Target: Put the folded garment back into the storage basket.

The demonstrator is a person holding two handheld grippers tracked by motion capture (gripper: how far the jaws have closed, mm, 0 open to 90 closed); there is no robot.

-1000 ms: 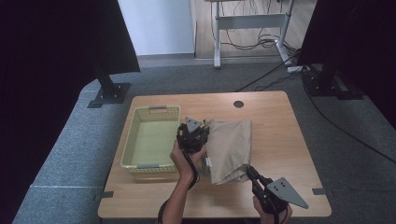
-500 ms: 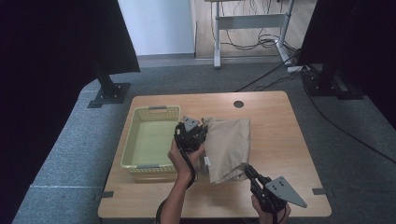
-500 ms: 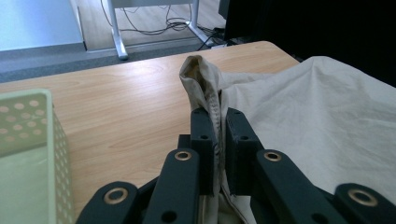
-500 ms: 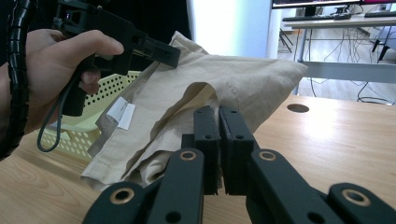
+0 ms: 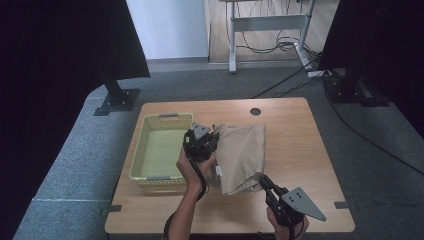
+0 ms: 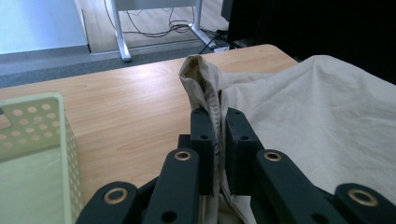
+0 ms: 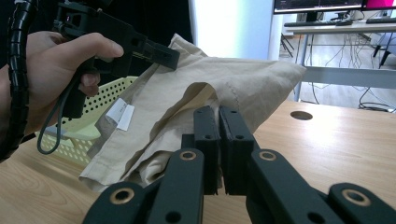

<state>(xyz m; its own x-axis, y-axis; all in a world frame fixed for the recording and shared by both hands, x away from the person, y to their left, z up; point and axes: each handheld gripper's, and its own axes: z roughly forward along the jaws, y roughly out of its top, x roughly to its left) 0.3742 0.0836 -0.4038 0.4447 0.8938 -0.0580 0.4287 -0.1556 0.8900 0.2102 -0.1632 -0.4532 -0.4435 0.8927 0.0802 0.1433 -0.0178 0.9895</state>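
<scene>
Both tools are gripping one beige folded cloth garment (image 5: 245, 155). Left tool (image 5: 209, 142), seen from above just right of the pale yellow perforated plastic basket (image 5: 145, 155), is clamping a raised fold of the fabric (image 6: 205, 88) between its jaws, which are pressing together on the seam. Right tool (image 5: 263, 181) is pinching the garment's near edge (image 7: 219, 100) with its jaws drawn together on the cloth. Between the two tools the garment is hanging partly lifted, its lower folds resting on the light wooden surface (image 5: 310, 150), with a small white label (image 7: 120, 113) showing on its underside.
</scene>
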